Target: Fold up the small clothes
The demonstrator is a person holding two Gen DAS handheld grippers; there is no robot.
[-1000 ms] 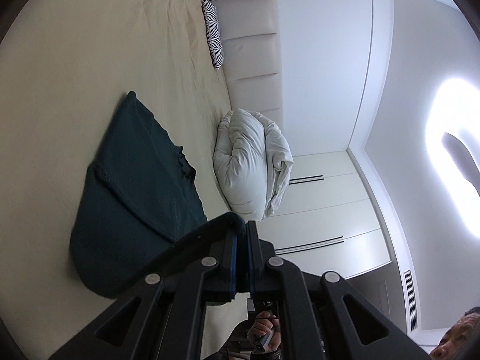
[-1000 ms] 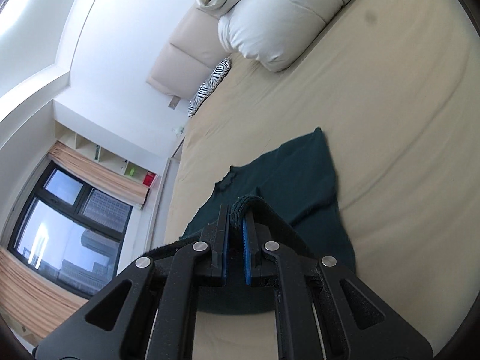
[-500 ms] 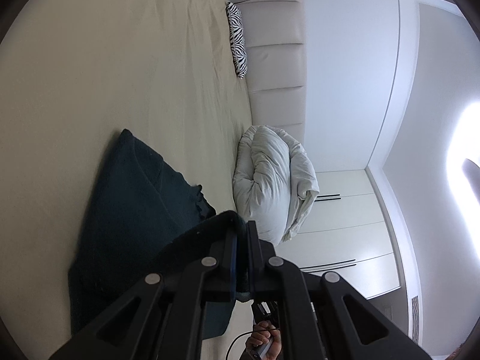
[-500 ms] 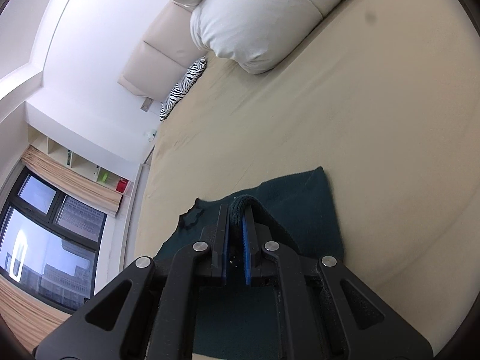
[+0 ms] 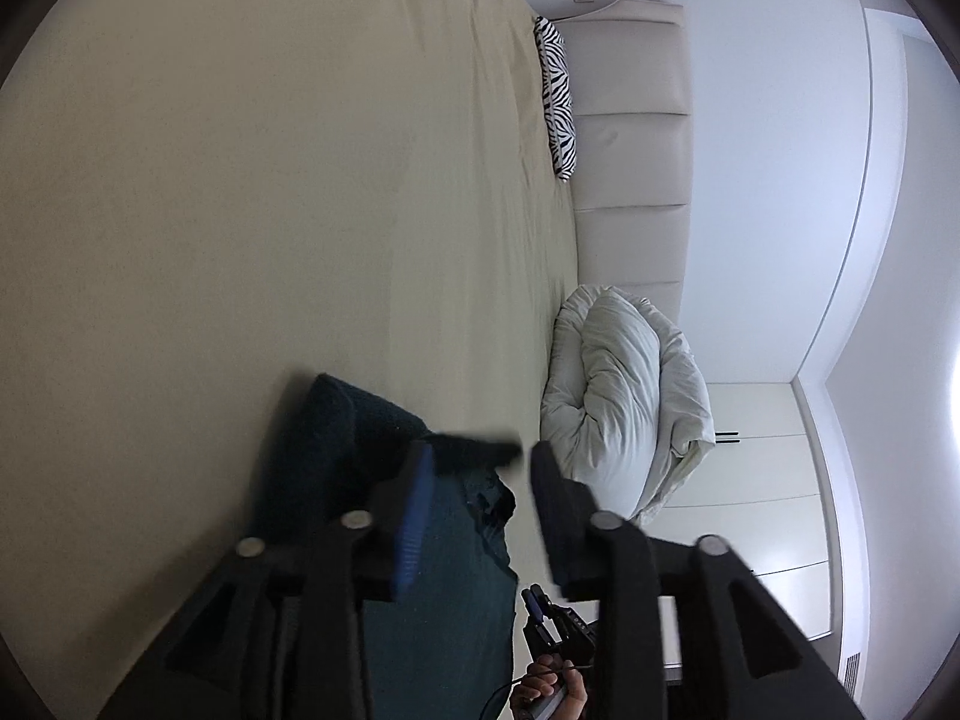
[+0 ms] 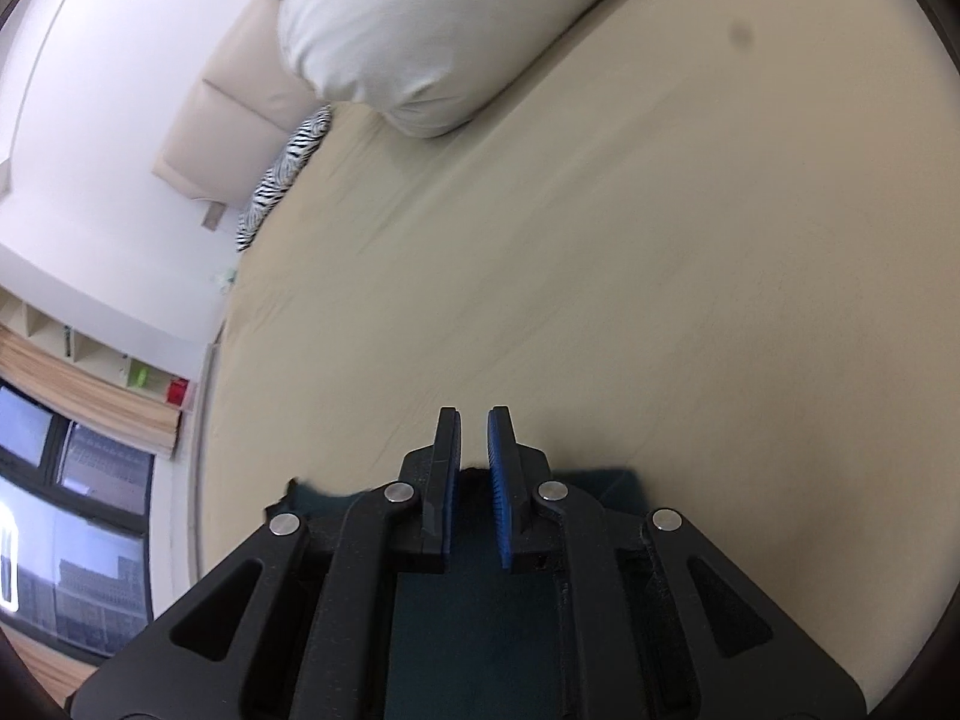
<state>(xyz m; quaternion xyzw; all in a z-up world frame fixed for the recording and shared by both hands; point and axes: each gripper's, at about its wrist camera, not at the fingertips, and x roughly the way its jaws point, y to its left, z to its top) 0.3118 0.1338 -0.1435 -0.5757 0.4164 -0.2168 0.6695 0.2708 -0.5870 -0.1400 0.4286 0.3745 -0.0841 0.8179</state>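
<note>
Two tools are opening over the dark green garment (image 5: 444, 588) on the bed (image 5: 240, 210) — left tool (image 5: 480, 462) spread, a hem slipping free; right tool (image 6: 474, 450) barely parted, empty — the garment lies just beneath both

**A bedroom in a home**

The room is built around a wide bed (image 5: 270, 192) covered in a plain beige sheet. At its head stands a padded cream headboard (image 5: 627, 138), with a zebra-striped cushion (image 5: 555, 99) leaning against it and a bunched white duvet (image 5: 624, 402) heaped beside it on the mattress. Beyond the duvet, white wardrobe doors (image 5: 762, 480) line the wall. On the bed's other side, a window (image 6: 72, 510) with beige curtains sits below open wall shelves (image 6: 90, 354).
</note>
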